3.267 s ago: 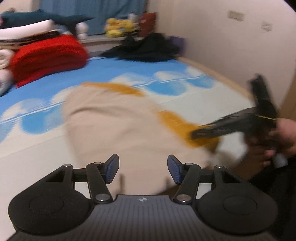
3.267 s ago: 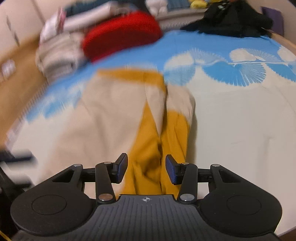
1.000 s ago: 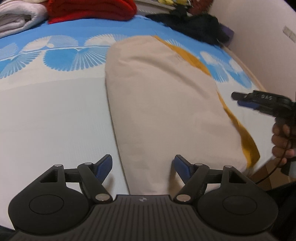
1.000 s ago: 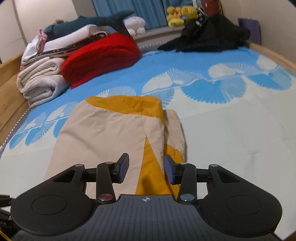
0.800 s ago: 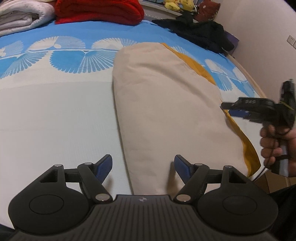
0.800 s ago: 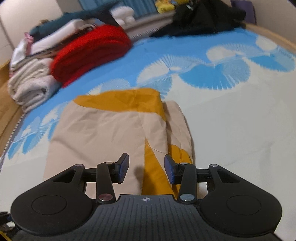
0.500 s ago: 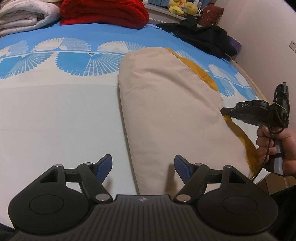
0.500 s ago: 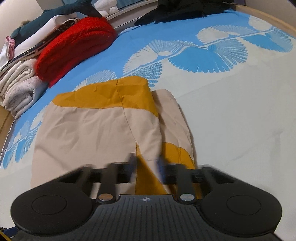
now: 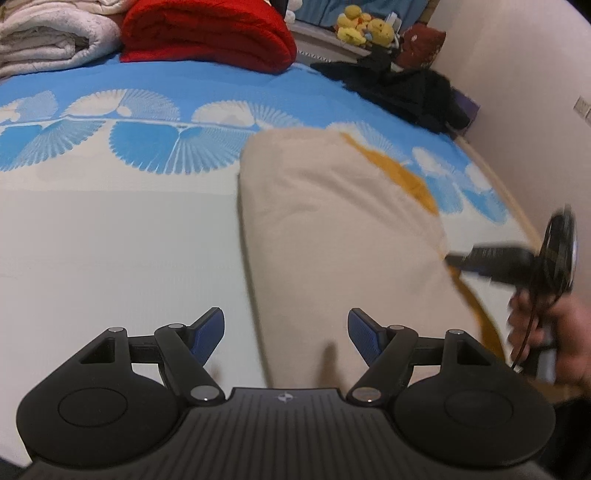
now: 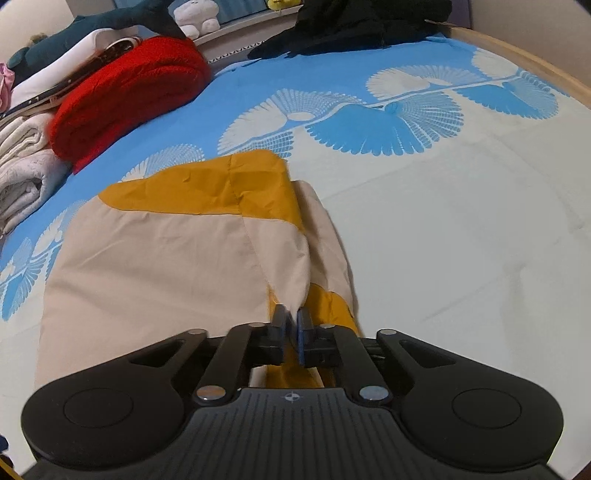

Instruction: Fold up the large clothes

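A large beige garment with mustard-yellow panels [image 9: 332, 229] [image 10: 155, 258] lies folded lengthwise on the bed. My left gripper [image 9: 284, 317] is open and hovers over its near left edge, with nothing between the fingers. My right gripper [image 10: 291, 314] is nearly shut on a beige fold at the garment's near right edge, beside a yellow panel. Its jaws are opening slightly, and the cloth is still between the pads. In the left wrist view the right gripper [image 9: 452, 259] meets the garment's right edge, held by a person's hand [image 9: 554, 343].
The bed sheet [image 10: 461, 221] is white with blue fan patterns. A red blanket [image 9: 207, 33] [image 10: 122, 96] and white folded bedding [image 9: 48, 33] are stacked at the far side. Black clothes [image 9: 406, 88] and plush toys [image 9: 362, 27] lie near the wall. A wooden bed rim [image 10: 517, 59] runs along the right.
The right gripper sank toward the garment and its jaws came together on the near edge fold. The left gripper rose a little and stayed open.
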Motion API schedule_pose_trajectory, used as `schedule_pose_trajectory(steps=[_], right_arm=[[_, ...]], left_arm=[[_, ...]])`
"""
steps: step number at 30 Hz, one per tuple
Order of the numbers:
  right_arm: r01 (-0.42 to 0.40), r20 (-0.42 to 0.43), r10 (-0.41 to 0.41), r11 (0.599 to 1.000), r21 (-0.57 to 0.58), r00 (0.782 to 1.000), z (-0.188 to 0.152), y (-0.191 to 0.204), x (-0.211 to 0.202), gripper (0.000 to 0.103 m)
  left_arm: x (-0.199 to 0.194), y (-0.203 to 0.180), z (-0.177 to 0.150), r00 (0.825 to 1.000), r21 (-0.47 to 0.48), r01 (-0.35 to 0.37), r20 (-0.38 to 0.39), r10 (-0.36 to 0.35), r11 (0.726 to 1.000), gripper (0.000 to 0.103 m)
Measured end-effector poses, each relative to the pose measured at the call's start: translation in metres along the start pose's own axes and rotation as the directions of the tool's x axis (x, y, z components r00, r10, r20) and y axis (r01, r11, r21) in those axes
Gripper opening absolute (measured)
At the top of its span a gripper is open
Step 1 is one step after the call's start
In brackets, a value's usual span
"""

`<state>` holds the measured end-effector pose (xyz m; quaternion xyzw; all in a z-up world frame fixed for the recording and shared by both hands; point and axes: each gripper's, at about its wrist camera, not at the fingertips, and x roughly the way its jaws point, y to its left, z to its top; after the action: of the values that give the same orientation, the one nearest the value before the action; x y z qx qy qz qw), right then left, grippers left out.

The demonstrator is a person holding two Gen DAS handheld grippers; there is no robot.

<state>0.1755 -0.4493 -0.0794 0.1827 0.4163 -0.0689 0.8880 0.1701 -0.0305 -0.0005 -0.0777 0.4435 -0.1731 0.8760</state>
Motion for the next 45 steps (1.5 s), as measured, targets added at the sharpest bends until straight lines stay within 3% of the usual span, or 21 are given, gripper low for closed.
schedule_pose_trajectory(steps=[1, 3, 6, 10, 13, 15, 19, 22, 25, 26, 27, 30, 31, 33, 36, 40, 43, 45], right_arm=[[-0.01, -0.012, 0.011, 1.0, 0.018, 1.0, 0.0, -0.004, 0.0, 0.028], [-0.036, -0.049, 0.039, 0.998, 0.051, 0.998, -0.001, -0.013, 0.003, 0.04], [-0.046, -0.093, 0.052, 0.997, 0.068, 0.994, -0.004, -0.022, 0.006, 0.045], [-0.079, -0.14, 0.095, 0.99, 0.119, 0.986, -0.008, -0.03, 0.009, 0.047], [-0.081, -0.154, 0.099, 0.99, 0.116, 0.983, -0.009, -0.031, 0.012, 0.05], [-0.085, -0.165, 0.103, 0.99, 0.111, 0.981, -0.01, -0.03, 0.014, 0.05], [-0.086, -0.176, 0.105, 0.99, 0.11, 0.979, -0.009, -0.029, 0.017, 0.05], [-0.083, -0.181, 0.102, 0.99, 0.11, 0.978, -0.009, -0.028, 0.02, 0.05], [-0.071, -0.184, 0.087, 0.993, 0.091, 0.979, -0.01, -0.022, 0.021, 0.05], [-0.065, -0.182, 0.079, 0.995, 0.081, 0.98, -0.01, -0.019, 0.022, 0.049], [-0.063, -0.178, 0.075, 0.996, 0.069, 0.981, -0.01, -0.017, 0.023, 0.043], [-0.059, -0.16, 0.063, 0.998, 0.032, 0.985, -0.01, -0.005, 0.024, 0.022], [-0.059, -0.154, 0.062, 0.998, 0.024, 0.986, -0.01, -0.001, 0.026, 0.016], [-0.076, -0.13, 0.078, 0.997, 0.021, 0.988, -0.009, 0.009, 0.026, 0.012], [-0.108, -0.09, 0.109, 0.994, 0.012, 0.99, -0.004, 0.033, 0.03, 0.008], [-0.171, -0.021, 0.17, 0.985, -0.017, 0.985, 0.004, 0.077, 0.037, 0.006], [-0.22, 0.032, 0.221, 0.975, -0.041, 0.975, 0.008, 0.107, 0.04, 0.005], [-0.218, 0.035, 0.221, 0.973, -0.077, 0.975, 0.009, 0.124, 0.047, 0.005]], left_arm=[[0.002, 0.002, 0.009, 1.0, -0.007, 0.016, 0.003, -0.016, 1.0, 0.079], [0.012, 0.008, 0.03, 0.999, -0.029, 0.047, 0.001, -0.047, 0.998, 0.079], [0.039, 0.019, 0.052, 0.994, -0.085, 0.105, -0.019, -0.107, 0.991, 0.082], [0.086, 0.038, 0.062, 0.99, -0.192, 0.114, -0.054, -0.127, 0.975, 0.082], [0.122, 0.051, 0.063, 0.98, -0.298, 0.12, -0.117, -0.161, 0.947, 0.083], [0.136, 0.056, 0.063, 0.975, -0.359, 0.138, -0.115, -0.19, 0.923, 0.089], [0.161, 0.061, 0.064, 0.963, -0.446, 0.18, -0.101, -0.249, 0.877, 0.091], [0.175, 0.062, 0.063, 0.959, -0.469, 0.196, -0.093, -0.269, 0.861, 0.09], [0.177, 0.051, 0.068, 0.969, -0.397, 0.191, -0.072, -0.238, 0.898, 0.073], [0.173, 0.046, 0.071, 0.974, -0.357, 0.181, -0.063, -0.217, 0.917, 0.061], [0.167, 0.04, 0.076, 0.978, -0.322, 0.18, -0.046, -0.205, 0.93, 0.049], [0.143, 0.025, 0.092, 0.98, -0.206, 0.2, 0.025, -0.199, 0.958, 0.039], [0.135, 0.02, 0.098, 0.981, -0.164, 0.193, 0.051, -0.187, 0.967, 0.039], [0.12, 0.015, 0.11, 0.983, -0.082, 0.163, 0.096, -0.155, 0.983, 0.039], [0.1, 0.029, 0.129, 0.978, -0.033, 0.149, 0.153, -0.143, 0.988, 0.039], [0.084, 0.073, 0.15, 0.978, -0.029, 0.094, 0.191, -0.087, 0.995, 0.046], [0.083, 0.111, 0.156, 0.982, -0.088, -0.024, 0.182, 0.04, 0.996, 0.063], [0.078, 0.138, 0.156, 0.984, -0.163, -0.092, 0.139, 0.115, 0.982, 0.063]])
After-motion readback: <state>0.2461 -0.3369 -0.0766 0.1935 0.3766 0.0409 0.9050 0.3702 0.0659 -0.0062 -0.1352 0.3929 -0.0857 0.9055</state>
